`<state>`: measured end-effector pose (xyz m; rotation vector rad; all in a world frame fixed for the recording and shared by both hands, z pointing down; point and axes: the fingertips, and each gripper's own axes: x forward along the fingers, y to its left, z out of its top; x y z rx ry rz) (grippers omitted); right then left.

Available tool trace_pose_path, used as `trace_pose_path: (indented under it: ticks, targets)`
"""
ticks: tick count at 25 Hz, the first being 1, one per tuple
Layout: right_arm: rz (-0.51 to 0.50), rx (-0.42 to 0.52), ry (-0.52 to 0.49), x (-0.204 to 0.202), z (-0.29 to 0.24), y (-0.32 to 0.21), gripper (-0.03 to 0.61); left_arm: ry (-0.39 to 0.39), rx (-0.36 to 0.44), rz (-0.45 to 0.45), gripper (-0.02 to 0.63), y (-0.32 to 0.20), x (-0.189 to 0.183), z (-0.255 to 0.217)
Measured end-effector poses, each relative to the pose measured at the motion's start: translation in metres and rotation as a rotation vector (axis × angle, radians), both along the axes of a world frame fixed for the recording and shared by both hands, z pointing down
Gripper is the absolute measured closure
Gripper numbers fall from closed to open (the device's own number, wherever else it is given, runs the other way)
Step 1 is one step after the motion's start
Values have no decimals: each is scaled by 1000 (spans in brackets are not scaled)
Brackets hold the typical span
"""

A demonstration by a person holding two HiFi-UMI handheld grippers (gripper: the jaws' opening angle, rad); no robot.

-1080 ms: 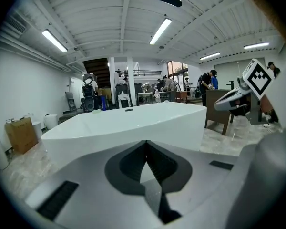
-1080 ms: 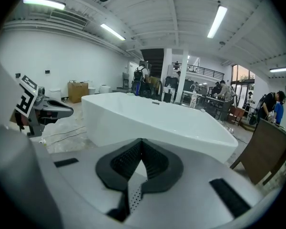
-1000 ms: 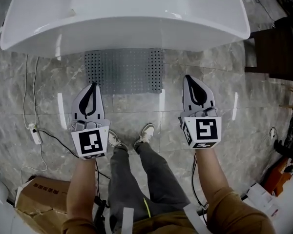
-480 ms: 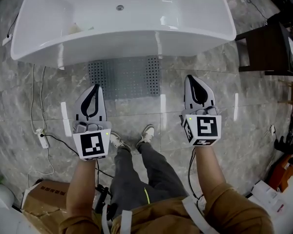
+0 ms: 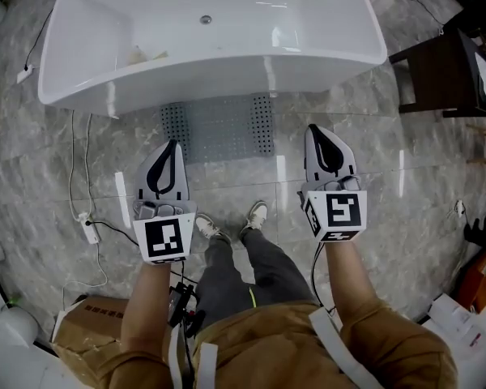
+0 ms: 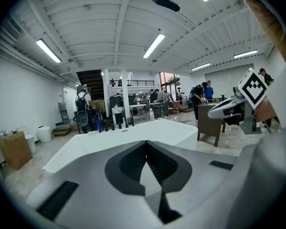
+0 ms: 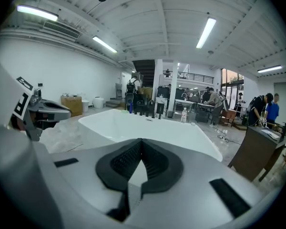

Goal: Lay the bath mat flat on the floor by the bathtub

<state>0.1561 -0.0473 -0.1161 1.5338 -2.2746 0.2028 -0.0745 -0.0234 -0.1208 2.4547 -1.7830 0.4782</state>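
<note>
The grey bath mat, dotted with holes, lies flat on the marble floor against the near side of the white bathtub. My left gripper hangs above the floor near the mat's front left corner, jaws shut and empty. My right gripper is raised just right of the mat, also shut with nothing in it. Both gripper views look level across the bathtub into the hall; the mat is out of sight there. The left gripper and right gripper show closed tips.
A dark wooden cabinet stands at the right of the tub. A white power strip with cables lies on the floor at left. A cardboard box sits behind me at lower left. The person's shoes stand in front of the mat.
The head view has shifted, so the tub and mat sit lower and more to the right in frame. Both grippers stay shut and raised; the left one has drifted slightly right.
</note>
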Motion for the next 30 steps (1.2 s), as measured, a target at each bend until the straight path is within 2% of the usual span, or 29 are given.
trace_pose_path:
  ticks: [4,8,17,30]
  targets:
    - [-25,36,-16,-9,-33,5,574,12,22,-22,611,4,-6,-33]
    - [-27,69,-35,-10,-61,9,574,14,83,-35,611,6,-16,-64]
    - [-10,153,-39,1,-126,14,574,19,141,-64,611,24,-36,-115]
    - [-27,269,-40,-12,-209,32,574,36,217,-32,611,58,-57,-178]
